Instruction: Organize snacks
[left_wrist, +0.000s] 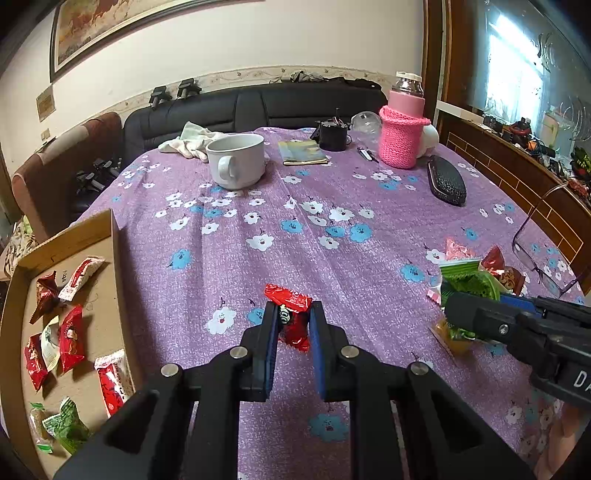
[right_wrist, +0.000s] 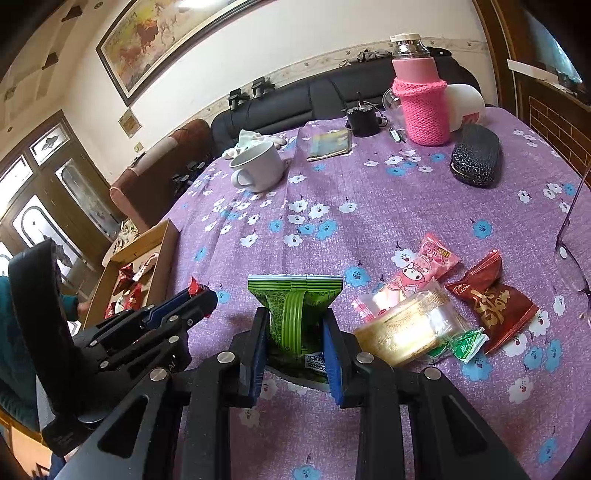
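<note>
- Nearest us, the left claw (left_wrist: 293, 325) is clamped on a red sweet (left_wrist: 291, 314); its pads pinch the wrapper's middle, so both twisted ends stick out free and the sweet hangs clear of the cloth (left_wrist: 295, 221).
- We judge that mid-wrapper hold is meant for carrying — nothing drags on the way to the box (left_wrist: 110, 236).
- The box sits to the left of this claw, with red, white and green packets already lying flat inside; that is where we would take the sweet.
- The right claw (right_wrist: 295, 343) is clamped on a green packet (right_wrist: 293, 314), gripped across its narrow waist with the crimped top fanning out ahead of the pads.
- Just right of that claw lies what is left of the pile: a gold-wrapped cake (right_wrist: 406, 332), a pink packet (right_wrist: 424, 269), a dark red packet (right_wrist: 491, 299) and a small green sweet (right_wrist: 467, 343), overlapping one another.
- Far ahead of both claws stand a mug (left_wrist: 236, 160) and a pink bottle (left_wrist: 402, 125) — well apart from the snacks, so no hindrance.
- With each claw loaded, we reckon the sorting is partly done.
</note>
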